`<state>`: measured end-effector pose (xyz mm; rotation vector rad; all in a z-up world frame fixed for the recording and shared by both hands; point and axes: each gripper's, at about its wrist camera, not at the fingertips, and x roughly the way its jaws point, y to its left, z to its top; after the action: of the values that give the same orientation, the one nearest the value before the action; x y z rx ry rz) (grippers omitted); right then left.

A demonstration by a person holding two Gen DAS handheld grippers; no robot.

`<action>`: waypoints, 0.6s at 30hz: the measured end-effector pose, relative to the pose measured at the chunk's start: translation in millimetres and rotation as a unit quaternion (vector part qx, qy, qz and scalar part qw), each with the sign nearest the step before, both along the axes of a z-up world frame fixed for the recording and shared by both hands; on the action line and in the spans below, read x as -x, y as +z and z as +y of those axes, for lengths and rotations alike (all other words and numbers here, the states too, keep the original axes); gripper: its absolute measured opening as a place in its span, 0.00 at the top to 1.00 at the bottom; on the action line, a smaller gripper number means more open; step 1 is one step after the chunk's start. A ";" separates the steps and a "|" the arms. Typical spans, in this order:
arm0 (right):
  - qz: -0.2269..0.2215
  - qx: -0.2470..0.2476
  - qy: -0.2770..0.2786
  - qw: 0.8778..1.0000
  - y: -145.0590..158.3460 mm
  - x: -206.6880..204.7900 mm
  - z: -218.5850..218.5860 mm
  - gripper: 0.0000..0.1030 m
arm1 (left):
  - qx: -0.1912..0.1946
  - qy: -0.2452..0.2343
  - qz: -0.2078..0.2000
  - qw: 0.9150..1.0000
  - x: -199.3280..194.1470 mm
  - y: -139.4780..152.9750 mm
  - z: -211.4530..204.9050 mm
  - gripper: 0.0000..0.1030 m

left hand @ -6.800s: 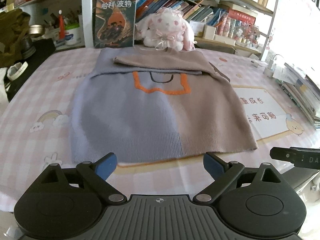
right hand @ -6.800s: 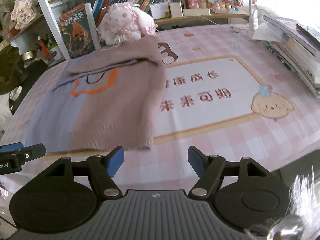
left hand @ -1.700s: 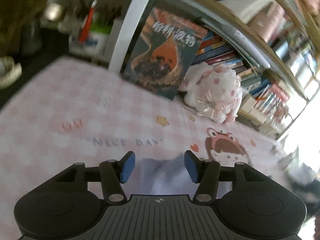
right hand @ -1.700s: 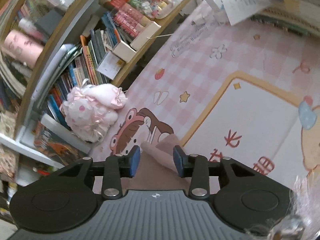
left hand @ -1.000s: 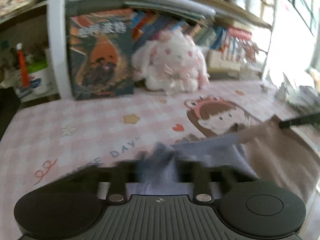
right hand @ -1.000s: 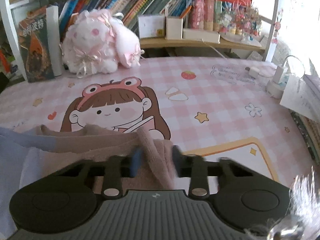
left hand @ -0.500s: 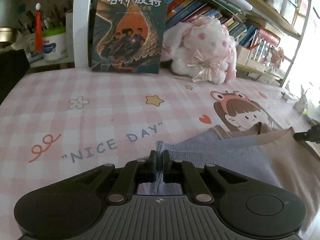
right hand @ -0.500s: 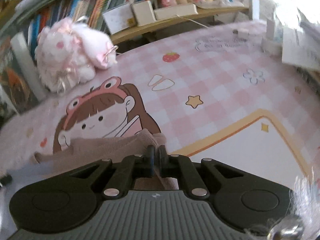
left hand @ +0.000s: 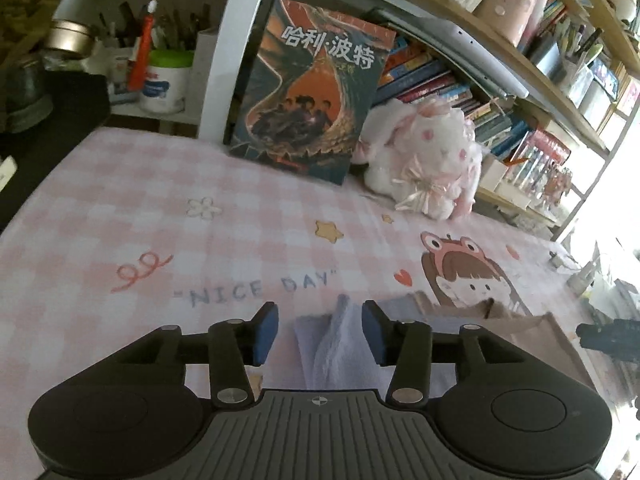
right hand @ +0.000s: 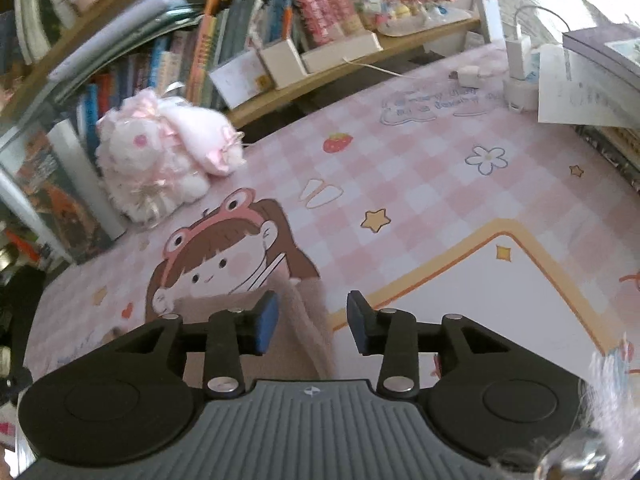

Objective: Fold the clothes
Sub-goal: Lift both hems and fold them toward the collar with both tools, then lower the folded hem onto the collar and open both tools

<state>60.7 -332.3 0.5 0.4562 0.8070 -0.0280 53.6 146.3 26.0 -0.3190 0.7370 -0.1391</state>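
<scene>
Left wrist view: left gripper [left hand: 319, 335] has just been opening, its jaws now parted. The blue corner of the sweater [left hand: 340, 344] stands bunched between the pads, loose and free of them, on the tablecloth [left hand: 120, 216] just this side of the "NICE DAY" print [left hand: 260, 286]. Half a second back it was pinched.

Right wrist view: right gripper [right hand: 313, 323] likewise just opening, released. The beige corner of the sweater lies between its jaws, untouched, just below the frog-hat girl print [right hand: 224, 252].

Read: the hem has been carried up to the far edge and dropped, so this fold looks laid. Next is probably backing out without dragging cloth.
</scene>
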 end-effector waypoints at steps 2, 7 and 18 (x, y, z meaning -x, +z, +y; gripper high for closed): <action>0.002 0.011 0.016 1.000 0.5 7.7 1.8 0.59 | -0.007 0.006 0.005 1.000 11.0 -0.8 -5.5 0.38; 0.019 0.039 0.057 0.997 -7.8 22.0 7.2 0.55 | -0.026 0.018 0.040 0.999 21.1 -13.3 -20.4 0.31; 0.064 -0.017 0.078 0.995 -32.0 17.9 8.9 0.70 | 0.037 0.040 0.086 0.995 5.4 -36.7 -35.0 0.74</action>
<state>42.8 -323.4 -31.4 0.4260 0.9680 0.1034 48.3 111.3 -10.6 -0.4345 0.8900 -0.0631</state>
